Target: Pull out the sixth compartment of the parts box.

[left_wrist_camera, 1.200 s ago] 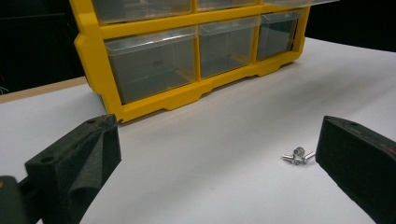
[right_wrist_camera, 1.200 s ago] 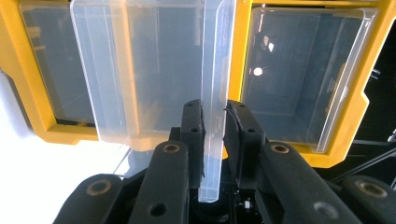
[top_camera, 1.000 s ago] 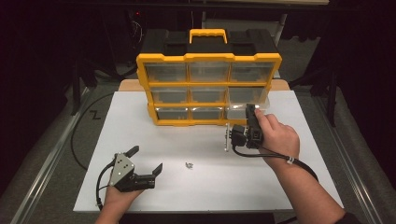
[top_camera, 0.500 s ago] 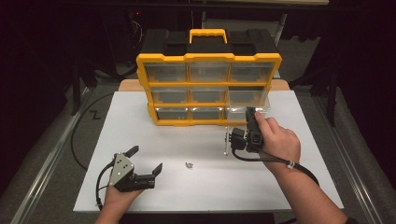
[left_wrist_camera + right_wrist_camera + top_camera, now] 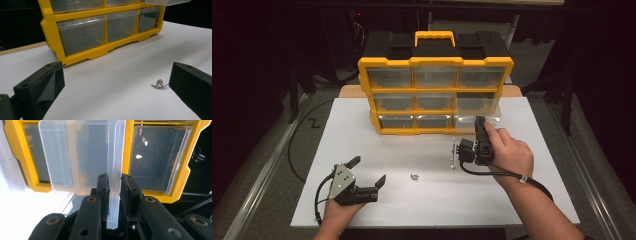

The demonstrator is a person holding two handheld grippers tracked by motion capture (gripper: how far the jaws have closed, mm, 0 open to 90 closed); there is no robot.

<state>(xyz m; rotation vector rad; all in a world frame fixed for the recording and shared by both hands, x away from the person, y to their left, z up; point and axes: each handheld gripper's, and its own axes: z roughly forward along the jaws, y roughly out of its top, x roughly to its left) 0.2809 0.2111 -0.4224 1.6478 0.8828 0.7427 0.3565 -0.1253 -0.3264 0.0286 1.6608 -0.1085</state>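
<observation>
- Firstly, the left gripper (image 5: 368, 172) rests low on the white table (image 5: 422, 200) near its front left, jaws spread wide and holding nothing.
- In the left gripper view, both black jaws stand far apart over bare tabletop; a small cluster of screws (image 5: 158, 84) lies on the table just beside the inner face of the jaw at the right of that view, not touching it.
- From above, the screws (image 5: 414, 176) lie between the two grippers, nearer the left.
- At the right, the right gripper (image 5: 481, 122) is turned on its side at the yellow cabinet (image 5: 434, 62), bottom row, right end.
- Its jaws are clamped on the front lip of the clear drawer (image 5: 82, 157), pads pressing both faces of the lip.
- That drawer stands partly pulled out of its slot.
</observation>
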